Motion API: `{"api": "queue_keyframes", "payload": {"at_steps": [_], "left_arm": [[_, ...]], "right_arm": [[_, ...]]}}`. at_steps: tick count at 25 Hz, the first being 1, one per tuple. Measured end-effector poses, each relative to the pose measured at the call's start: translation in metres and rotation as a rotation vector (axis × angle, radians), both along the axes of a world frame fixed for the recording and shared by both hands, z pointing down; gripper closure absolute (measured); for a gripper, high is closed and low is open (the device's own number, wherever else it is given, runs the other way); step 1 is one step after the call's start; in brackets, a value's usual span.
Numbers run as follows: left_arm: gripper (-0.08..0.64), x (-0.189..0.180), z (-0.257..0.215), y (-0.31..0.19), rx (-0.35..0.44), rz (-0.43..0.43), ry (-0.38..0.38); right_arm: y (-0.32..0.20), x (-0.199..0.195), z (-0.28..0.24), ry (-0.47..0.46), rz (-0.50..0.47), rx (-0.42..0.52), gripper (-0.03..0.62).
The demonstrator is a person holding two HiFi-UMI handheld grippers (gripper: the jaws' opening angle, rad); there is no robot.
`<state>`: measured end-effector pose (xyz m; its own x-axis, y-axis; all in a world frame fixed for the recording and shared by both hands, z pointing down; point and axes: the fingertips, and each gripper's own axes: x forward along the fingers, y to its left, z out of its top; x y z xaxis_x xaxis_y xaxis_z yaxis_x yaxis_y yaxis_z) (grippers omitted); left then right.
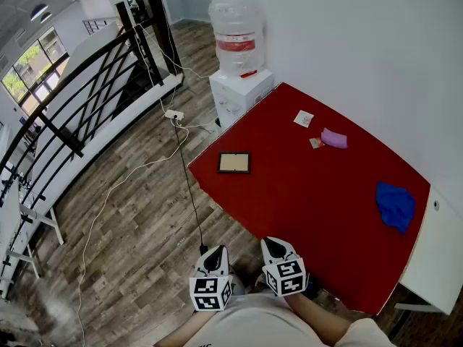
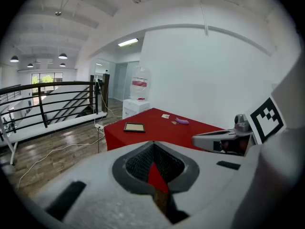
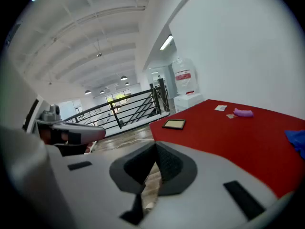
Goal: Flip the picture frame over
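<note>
Currently picture frame lies flat on red table, near its left edge, beyond left gripper and right gripper, both pressed together, empty. Likely light, rigid, glazed; pinch one rim.

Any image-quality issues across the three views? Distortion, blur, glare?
Head view: even light, sharp, mild barrel bend; the frame on the red table reads clearly, no glare. Left gripper view: heavy fisheye, black corners, the left gripper soft up close. Right gripper view: same fisheye and dark rim; frame small but legible.
</note>
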<state>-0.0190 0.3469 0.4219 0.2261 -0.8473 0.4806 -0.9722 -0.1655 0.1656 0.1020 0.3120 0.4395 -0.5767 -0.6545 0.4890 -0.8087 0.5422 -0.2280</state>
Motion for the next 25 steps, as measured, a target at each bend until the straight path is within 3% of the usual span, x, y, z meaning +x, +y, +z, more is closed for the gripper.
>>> {"api": "queue_keyframes", "payload": {"at_steps": [9,18,25], "left_arm": [[0.555,-0.017,0.014,-0.079,0.005,0.046,-0.002],[0.554,-0.067,0.009,-0.212,0.016,0.153,-0.008],[0.554,-0.097,0.01,-0.27,0.004,0.223,-0.014]], "right_arm": [[-0.063,-0.02,0.012,0.036,0.019,0.013,0.589],[-0.182,-0.066,0.008,0.042,0.12,0.017,0.589],[-0.234,-0.096,0.001,0.055,0.186,0.026,0.589]]}}
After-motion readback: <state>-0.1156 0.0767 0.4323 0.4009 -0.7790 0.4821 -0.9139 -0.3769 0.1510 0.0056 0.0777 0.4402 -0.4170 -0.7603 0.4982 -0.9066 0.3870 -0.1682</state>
